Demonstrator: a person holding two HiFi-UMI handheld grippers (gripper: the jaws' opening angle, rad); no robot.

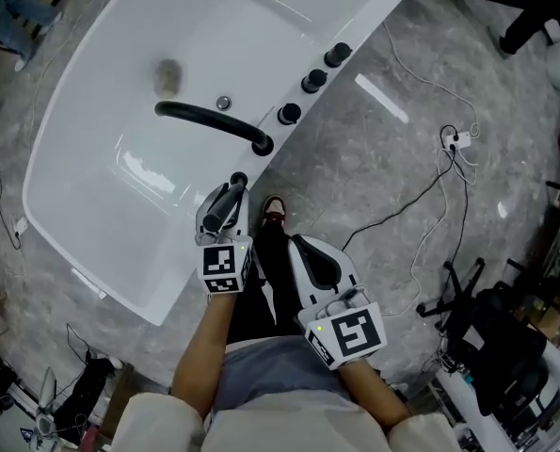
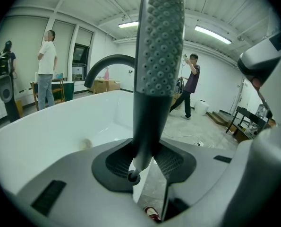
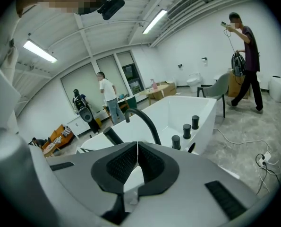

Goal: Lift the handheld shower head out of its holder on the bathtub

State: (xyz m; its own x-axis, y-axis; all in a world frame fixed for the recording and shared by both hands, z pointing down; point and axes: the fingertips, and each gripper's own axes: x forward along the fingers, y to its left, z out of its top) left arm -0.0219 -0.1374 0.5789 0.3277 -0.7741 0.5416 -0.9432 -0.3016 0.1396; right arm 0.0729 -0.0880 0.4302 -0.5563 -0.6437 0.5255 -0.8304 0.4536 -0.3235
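bathtub (image 1: 72,149) far end cropped, shower head (image 1: 226,205) partly behind left gripper (image 1: 225,194)

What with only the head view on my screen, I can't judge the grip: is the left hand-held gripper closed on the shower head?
Observer: Yes. In the left gripper view the left hand-held gripper has its pads pressed on the handle of the shower head.
Operator: Which way is it turned?
Observer: Its nubbed spray face looks back at that gripper's camera.
Operator: And the other side?
Observer: The right hand-held gripper has its jaws together with nothing between them.
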